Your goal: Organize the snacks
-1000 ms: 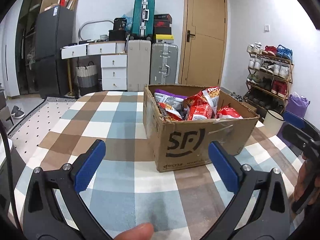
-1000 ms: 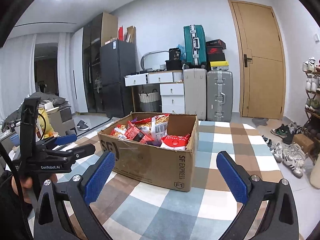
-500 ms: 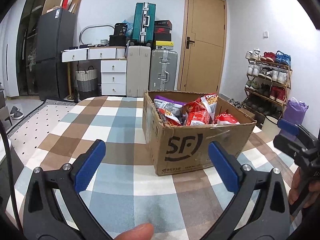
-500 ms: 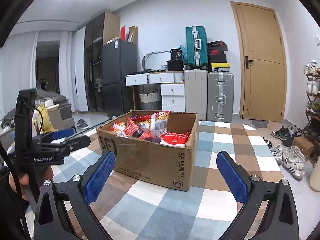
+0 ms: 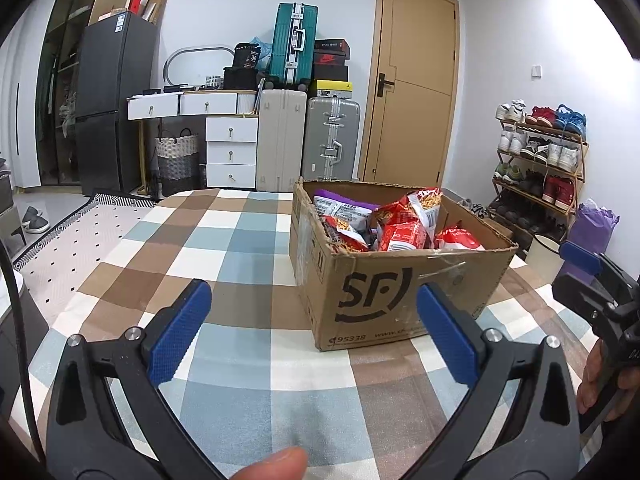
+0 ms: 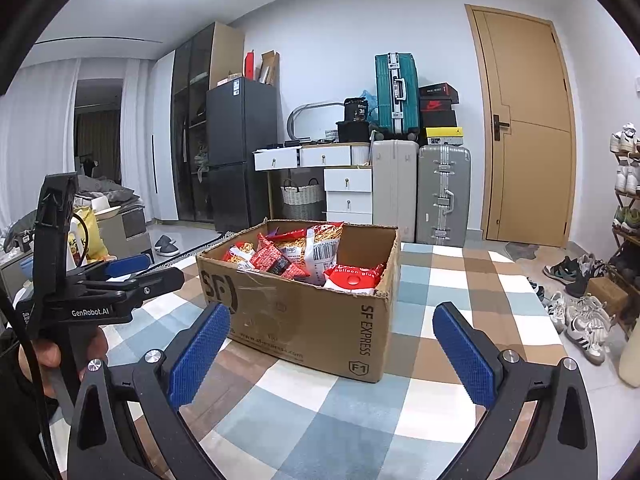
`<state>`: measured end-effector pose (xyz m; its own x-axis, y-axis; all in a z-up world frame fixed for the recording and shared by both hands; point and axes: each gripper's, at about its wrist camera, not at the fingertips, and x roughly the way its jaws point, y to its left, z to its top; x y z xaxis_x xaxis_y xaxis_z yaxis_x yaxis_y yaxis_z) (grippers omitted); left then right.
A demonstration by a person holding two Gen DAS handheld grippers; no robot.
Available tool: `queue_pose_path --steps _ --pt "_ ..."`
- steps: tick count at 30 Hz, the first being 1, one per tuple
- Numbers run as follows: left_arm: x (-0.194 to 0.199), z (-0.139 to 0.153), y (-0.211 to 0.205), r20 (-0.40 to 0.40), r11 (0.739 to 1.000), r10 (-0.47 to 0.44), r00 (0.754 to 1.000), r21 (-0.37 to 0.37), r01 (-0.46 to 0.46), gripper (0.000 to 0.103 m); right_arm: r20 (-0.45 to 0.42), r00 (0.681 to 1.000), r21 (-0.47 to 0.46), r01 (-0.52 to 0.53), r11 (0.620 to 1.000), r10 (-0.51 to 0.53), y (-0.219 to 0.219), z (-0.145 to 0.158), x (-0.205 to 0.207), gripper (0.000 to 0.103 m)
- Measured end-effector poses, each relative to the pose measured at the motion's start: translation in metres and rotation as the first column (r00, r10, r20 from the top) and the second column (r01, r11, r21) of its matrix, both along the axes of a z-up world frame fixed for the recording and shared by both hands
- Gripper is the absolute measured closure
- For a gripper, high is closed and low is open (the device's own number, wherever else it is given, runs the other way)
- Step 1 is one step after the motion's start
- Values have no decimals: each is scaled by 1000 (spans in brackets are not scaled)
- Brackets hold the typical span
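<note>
**Both grippers gaped before a full snack carton**

Nearest to me, at the bottom of the left wrist view, the left gripper (image 5: 312,320) was held with its blue pads wide apart and nothing between them; a fingertip (image 5: 276,465) of the person showed at the lower edge. The right gripper (image 6: 330,354) stood the same way in its own view, pads spread and gripping nothing. Each tool also appeared in the other's picture: the right one at the far right edge, the left one at middle left.

Under both lay the checked tablecloth (image 5: 224,240), bare in the stretch ahead of the left gripper. Just beyond the fingers sat the SF Express cardboard box (image 6: 304,320), open-topped. From the left gripper it lay ahead and to the right of centre; from the right gripper it lay almost dead ahead, a little left of centre, a corner turned toward the fingers. Both looked about equally near; I judged the right one better lined up with the opening. The box's long side ran across the left wrist view.

Inside, heaped above the rim, were the snack packets (image 5: 400,224): red bags, a purple-and-white pack, a red "balloon" pouch (image 6: 354,276). They sat loose and jumbled, so the scene fitted either snacks gathered in or snacks waiting to come out.

Behind stood suitcases (image 5: 308,140), white drawers and a wooden door.
</note>
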<state>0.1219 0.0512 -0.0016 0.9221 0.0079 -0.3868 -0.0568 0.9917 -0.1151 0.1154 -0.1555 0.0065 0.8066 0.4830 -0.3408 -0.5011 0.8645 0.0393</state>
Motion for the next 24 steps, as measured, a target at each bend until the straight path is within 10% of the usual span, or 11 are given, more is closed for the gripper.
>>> queue_pose_path --steps 24 --pt "2 -1 1 2 1000 6 1000 -1 -6 1 -1 1000 1 0 1000 0 0 0 0 0"
